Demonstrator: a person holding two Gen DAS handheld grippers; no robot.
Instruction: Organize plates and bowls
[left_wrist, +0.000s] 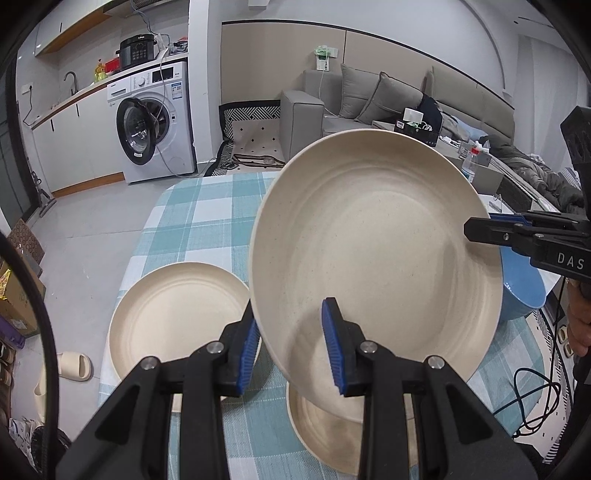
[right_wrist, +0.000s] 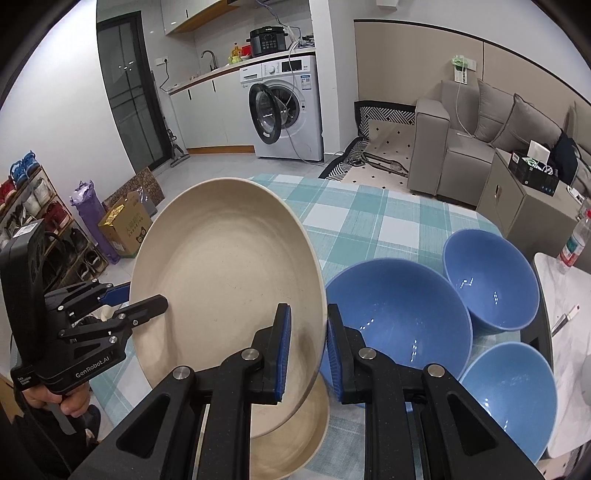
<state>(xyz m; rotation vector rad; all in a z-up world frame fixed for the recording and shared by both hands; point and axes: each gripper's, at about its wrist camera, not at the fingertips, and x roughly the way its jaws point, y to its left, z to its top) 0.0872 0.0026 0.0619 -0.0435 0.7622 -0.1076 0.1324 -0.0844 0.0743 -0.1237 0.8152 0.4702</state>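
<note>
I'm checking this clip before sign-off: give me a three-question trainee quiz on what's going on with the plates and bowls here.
1. True or false: the raised plate is gripped by both the left gripper and the right gripper.
2. How many blue bowls appear in the right wrist view? A) two B) three C) four
3. Fill in: directly beneath the raised plate, on the checked tablecloth, lies another cream ____.

Key: 1 true, each straddles the rim on opposite sides; 2 B; 3 plate. A third cream plate lies flat to the left.
</note>
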